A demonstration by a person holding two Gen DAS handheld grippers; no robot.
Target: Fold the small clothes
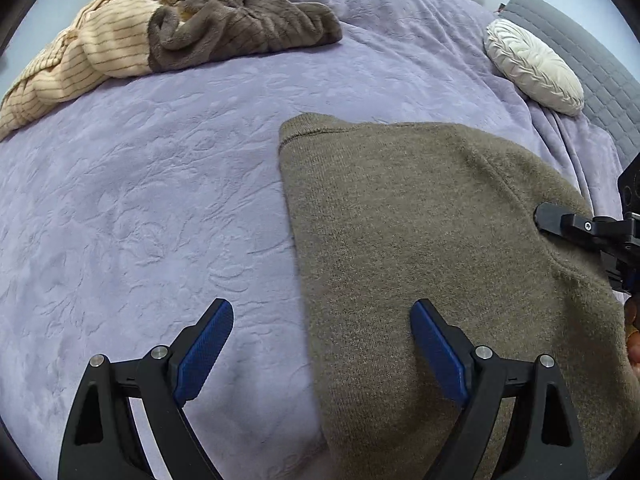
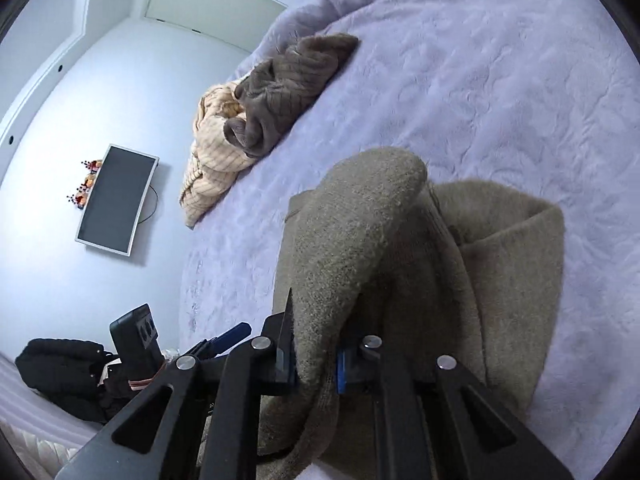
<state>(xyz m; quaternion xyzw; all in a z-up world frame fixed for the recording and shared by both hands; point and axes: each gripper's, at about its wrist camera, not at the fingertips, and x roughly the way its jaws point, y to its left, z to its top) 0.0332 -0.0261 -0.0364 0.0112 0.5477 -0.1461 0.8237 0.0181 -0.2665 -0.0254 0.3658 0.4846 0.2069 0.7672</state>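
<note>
An olive-brown knit sweater lies partly folded on the lilac bedspread. My left gripper is open just above the sweater's left edge, one finger over the bedspread and one over the sweater. My right gripper touches the sweater's right side. In the right wrist view my right gripper is shut on a lifted fold of the sweater, which drapes up over the fingers.
A beige striped garment and a dark brown fleece garment are piled at the bed's far left. A white round pillow and grey headboard are at right. A wall TV and a black bag show beyond the bed.
</note>
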